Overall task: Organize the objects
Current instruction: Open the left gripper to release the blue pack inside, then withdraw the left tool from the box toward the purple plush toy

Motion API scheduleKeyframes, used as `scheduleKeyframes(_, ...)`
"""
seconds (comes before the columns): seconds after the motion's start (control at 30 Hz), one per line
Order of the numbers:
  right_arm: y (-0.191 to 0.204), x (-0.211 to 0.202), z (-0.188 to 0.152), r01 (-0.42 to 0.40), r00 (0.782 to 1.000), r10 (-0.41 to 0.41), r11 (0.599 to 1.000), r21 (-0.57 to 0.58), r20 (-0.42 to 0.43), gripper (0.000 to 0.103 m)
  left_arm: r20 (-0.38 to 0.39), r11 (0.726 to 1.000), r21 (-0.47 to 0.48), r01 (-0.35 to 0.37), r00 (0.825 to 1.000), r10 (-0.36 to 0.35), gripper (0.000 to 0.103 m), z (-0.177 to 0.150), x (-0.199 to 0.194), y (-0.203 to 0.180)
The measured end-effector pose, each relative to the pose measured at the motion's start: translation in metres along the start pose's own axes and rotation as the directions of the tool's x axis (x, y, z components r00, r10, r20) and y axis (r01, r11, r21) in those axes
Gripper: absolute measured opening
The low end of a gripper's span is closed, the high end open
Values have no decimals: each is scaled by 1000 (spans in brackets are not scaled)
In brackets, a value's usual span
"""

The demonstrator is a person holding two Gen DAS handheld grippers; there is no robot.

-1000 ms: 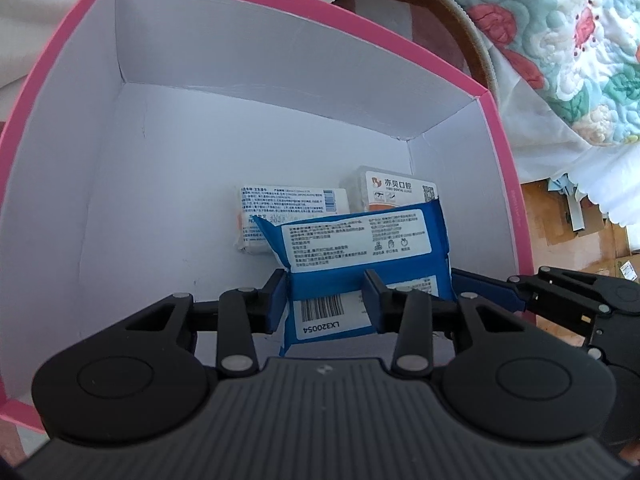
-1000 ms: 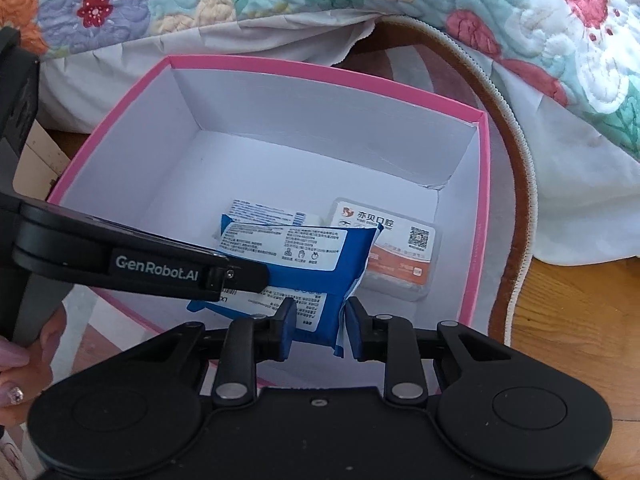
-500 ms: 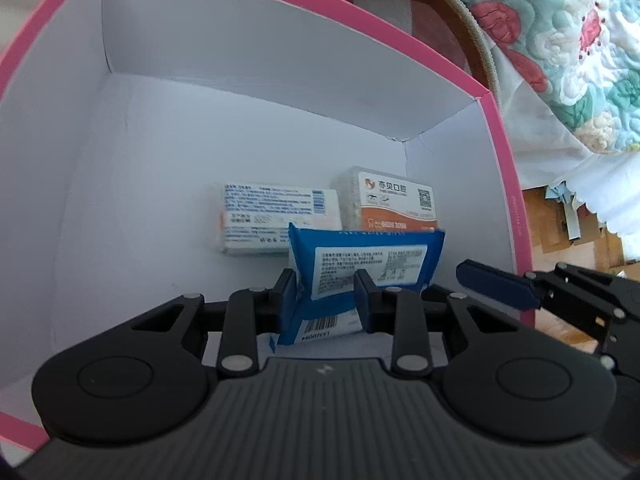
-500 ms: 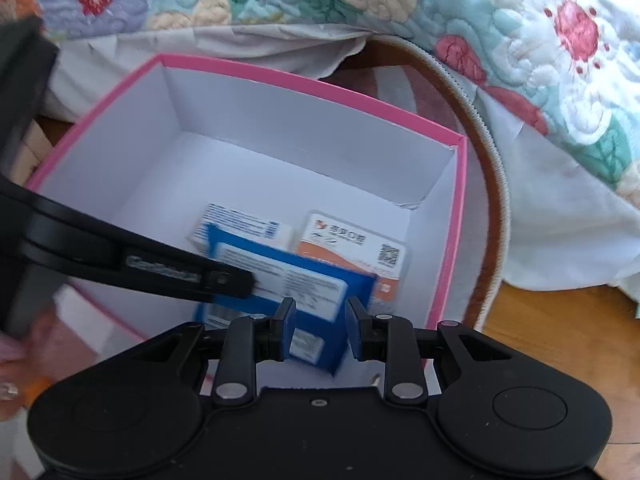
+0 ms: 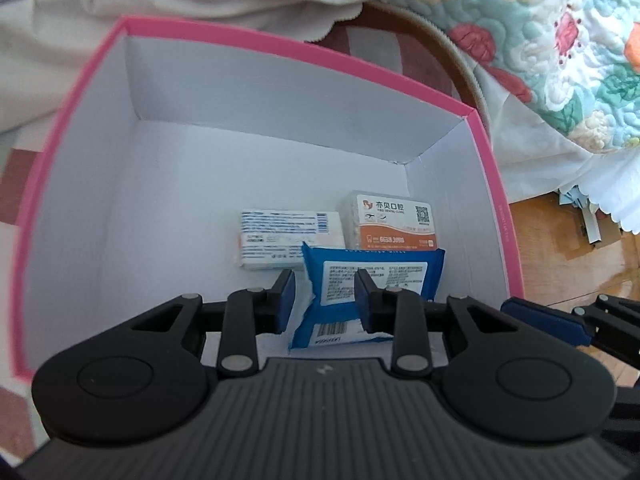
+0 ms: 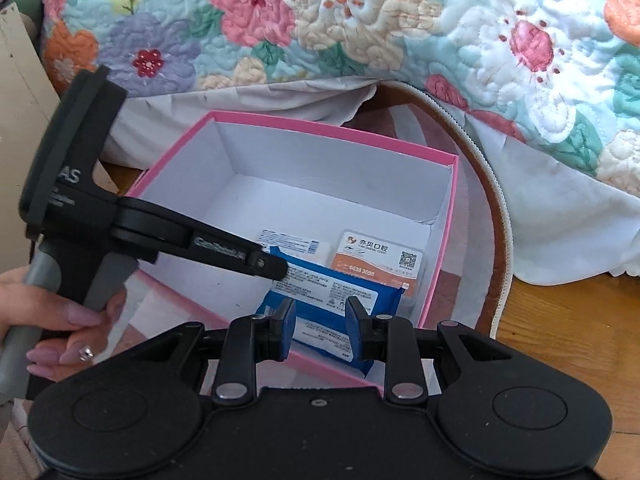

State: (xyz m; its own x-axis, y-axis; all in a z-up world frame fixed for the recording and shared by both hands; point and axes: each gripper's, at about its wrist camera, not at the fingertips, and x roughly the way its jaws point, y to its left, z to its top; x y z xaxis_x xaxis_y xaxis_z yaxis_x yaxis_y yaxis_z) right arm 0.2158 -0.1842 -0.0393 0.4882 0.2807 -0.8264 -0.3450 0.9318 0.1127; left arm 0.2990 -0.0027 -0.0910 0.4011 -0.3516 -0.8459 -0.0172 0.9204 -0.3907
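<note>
Left wrist view: both the left gripper and right gripper hang closed, empty, above the pink box.

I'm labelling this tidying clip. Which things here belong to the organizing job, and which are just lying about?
Part of the job:
- pink box
- blue wipes pack, lying in the box
- white packet, in the box
- orange-labelled clear case, in the box
- left gripper and right gripper, both shut and empty

Just lying about:
- floral quilt
- round rug
- wooden floor
</note>
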Motion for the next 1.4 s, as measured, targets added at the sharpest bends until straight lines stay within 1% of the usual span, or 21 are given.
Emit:
scheduleKeyframes(0.17,1,-13,-3,-17,1000,16,1000,11,19,32,17,1000,-1,-29,999,29,31,-5,-30,3)
scheduleKeyframes(0.3,8,-27,-4,-22,999,23,1000,-7,31,34,34,1000,4,-30,999,30,34,-13,-53,1)
scheduleKeyframes(0.4,12,-39,-6,-29,999,30,999,-17,43,36,12,999,10,-36,999,36,34,-19,-68,0)
scheduleKeyframes(0.5,15,-51,-10,-44,998,44,999,-15,50,37,-5,997,28,-69,998,69,35,-28,-84,-1)
scheduleKeyframes(0.63,22,-66,-14,-55,997,56,998,-28,58,38,11,994,41,-99,995,99,41,-40,-111,-3)
scheduleKeyframes(0.7,27,-72,-16,-53,997,55,998,-38,60,40,17,992,46,-116,993,116,41,-46,-124,-5)
scheduleKeyframes(0.77,31,-78,-19,-56,996,58,998,-43,64,43,26,990,54,-130,991,129,45,-53,-136,-8)
scheduleKeyframes(0.93,40,-95,-27,-59,995,63,996,-63,72,49,28,986,73,-150,989,149,48,-66,-158,-17)
scheduleKeyframes(1.0,42,-102,-29,-60,995,66,996,-71,74,53,38,982,92,-163,986,160,52,-71,-169,-23)
scheduleKeyframes(1.13,46,-117,-36,-60,995,67,994,-92,76,62,57,975,120,-187,982,181,64,-82,-188,-33)
scheduleKeyframes(1.27,53,-132,-45,-76,993,85,990,-116,76,69,60,963,143,-227,973,221,69,-96,-199,-40)
scheduleKeyframes(1.4,62,-143,-53,-74,993,86,987,-146,77,75,53,960,152,-236,972,230,71,-109,-207,-43)
